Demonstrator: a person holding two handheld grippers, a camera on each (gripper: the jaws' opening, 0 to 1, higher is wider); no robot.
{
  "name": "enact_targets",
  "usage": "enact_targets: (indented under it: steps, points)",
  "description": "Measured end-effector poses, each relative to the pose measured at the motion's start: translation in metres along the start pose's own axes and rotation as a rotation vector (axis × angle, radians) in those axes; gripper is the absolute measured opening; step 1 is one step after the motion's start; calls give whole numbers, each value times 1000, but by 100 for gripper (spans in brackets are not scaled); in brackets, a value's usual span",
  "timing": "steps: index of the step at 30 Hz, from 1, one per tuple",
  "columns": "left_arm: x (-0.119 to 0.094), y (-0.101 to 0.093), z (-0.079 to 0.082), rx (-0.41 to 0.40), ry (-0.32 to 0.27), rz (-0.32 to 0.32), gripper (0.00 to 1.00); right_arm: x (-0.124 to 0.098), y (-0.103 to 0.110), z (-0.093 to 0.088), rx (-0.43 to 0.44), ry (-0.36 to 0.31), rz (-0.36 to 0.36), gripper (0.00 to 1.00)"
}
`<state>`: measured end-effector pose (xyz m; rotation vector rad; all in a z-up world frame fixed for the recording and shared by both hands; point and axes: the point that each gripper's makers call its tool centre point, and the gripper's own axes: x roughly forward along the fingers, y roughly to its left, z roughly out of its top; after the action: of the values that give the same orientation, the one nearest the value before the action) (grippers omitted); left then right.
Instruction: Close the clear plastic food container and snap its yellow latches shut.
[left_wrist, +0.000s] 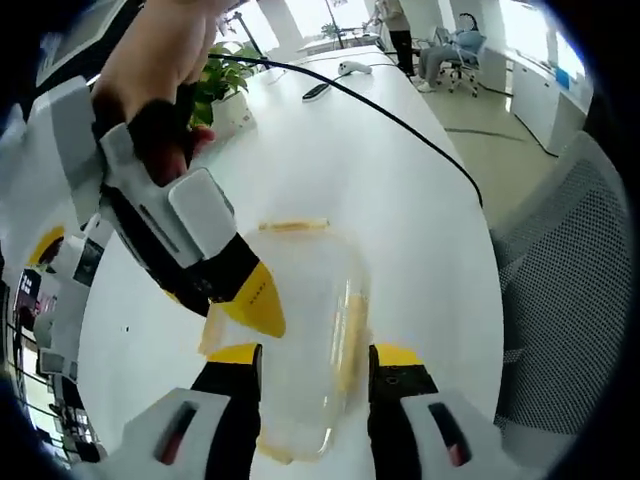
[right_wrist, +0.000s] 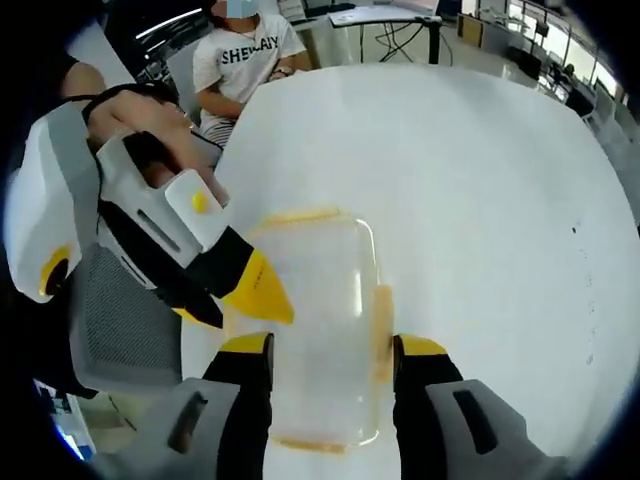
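Clear plastic food container (left_wrist: 305, 330) with yellow latches (left_wrist: 350, 335) sits lid-on, lower centre, on our white bench (left_wrist: 400, 230); both tools, left (left_wrist: 315, 365) and right (right_wrist: 330, 350), gape open around it.

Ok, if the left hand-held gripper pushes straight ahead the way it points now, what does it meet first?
Most likely the clear plastic container, lying between and just beyond the left hand-held gripper with its jaws apart. The right hand-held gripper touches its left edge. Depth is hard to judge.

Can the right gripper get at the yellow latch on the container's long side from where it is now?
Probably yes. The right gripper stands open over the container, with that latch just inside one jaw and nothing between them. The left gripper works the opposite side.
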<state>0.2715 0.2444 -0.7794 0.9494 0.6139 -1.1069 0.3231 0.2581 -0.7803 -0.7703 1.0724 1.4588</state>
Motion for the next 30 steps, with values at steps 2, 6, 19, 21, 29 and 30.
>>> enact_targets:
  steps: [2, 6, 19, 21, 29, 30]
  points:
    - [0, 1, 2, -5, -8, -1, 36, 1, 0, 0, -15, 11, 0, 44]
    - [2, 3, 2, 19, 0, 4, 37, 2, -1, 0, -5, 27, 19, 45]
    - [4, 2, 0, 20, 14, 34, 35, 7, 2, 1, -71, 150, 55, 41]
    - [4, 3, 0, 15, 15, 41, 35, 8, 3, 1, -75, 163, 57, 40]
    - [4, 3, -4, 49, 10, 78, 32, 11, 1, -1, -59, 206, 70, 35]
    - [4, 3, -4, 50, 9, 78, 32, 11, 2, -1, -56, 210, 73, 36]
